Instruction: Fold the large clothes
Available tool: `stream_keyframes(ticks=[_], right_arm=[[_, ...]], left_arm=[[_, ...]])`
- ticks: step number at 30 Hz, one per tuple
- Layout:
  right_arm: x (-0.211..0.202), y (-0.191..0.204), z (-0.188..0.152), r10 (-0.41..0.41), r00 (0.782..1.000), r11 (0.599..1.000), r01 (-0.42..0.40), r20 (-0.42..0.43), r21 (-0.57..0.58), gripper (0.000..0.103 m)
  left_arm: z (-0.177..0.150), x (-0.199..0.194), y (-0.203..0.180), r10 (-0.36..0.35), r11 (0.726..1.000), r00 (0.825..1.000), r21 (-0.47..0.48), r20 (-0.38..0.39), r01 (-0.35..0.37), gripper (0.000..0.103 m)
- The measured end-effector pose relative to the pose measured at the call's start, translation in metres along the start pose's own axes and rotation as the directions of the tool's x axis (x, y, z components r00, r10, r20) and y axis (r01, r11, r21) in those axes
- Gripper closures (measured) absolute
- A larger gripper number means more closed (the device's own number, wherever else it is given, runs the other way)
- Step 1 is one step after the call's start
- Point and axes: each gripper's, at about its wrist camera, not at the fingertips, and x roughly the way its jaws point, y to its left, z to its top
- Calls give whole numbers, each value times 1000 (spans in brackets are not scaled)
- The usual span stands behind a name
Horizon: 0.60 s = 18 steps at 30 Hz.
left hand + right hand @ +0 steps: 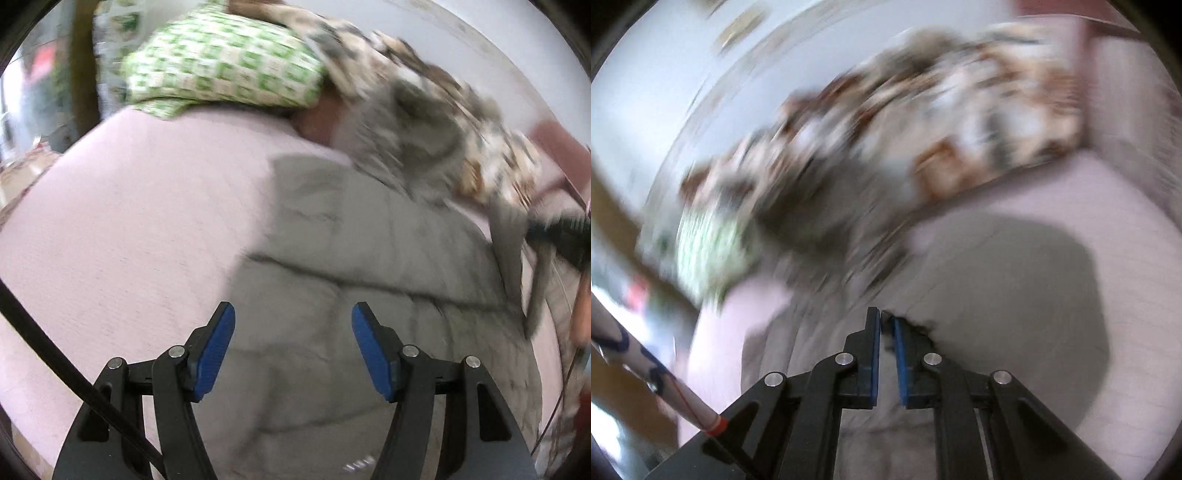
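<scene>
A large grey garment (351, 280) lies spread on a pink bed sheet (122, 221). My left gripper (293, 350) is open and empty, hovering just above the garment. In the left wrist view the other gripper (561, 236) shows at the right edge, lifting a strip of the grey cloth. My right gripper (885, 354) is shut on a fold of the grey garment (827, 332), with cloth bunched between its blue pads. Both views are blurred by motion.
A green-and-white checked pillow (225, 62) and a brown-and-cream patterned blanket (436, 122) lie at the far side of the bed, against a pale wall (424, 22). The blanket also shows in the right wrist view (923, 122). A wooden post (83, 62) stands at far left.
</scene>
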Motion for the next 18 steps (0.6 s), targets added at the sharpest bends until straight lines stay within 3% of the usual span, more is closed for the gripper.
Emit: stream_keyframes(ticks=[3,8,11,13,16,18], right_arm=[[56,40,-42,16,990,996,-29,-138,-90,94],[122,42,-104,-62,961,992,31,-268,-119,93],[109,39,-126,-45,971,994,19,-235,-109,83],[82,38,-139,3,980,994,-25,-199,-110,53],[17,23,-148,54,996,993,-61,-67,-100,52],[-26,1,-142,-2,995,997,9,99,-71,49]], left_arm=[[13,0,23,45,997,999,-61,15,-44,38],[20,3,39,91,992,996,-95,23,-88,38],[16,9,30,87,994,996,-62,12,-86,38],[9,11,19,87,996,996,-19,7,-87,38],[-5,12,-4,81,994,997,67,10,-82,38],[-16,12,-21,87,988,996,126,18,-88,38]])
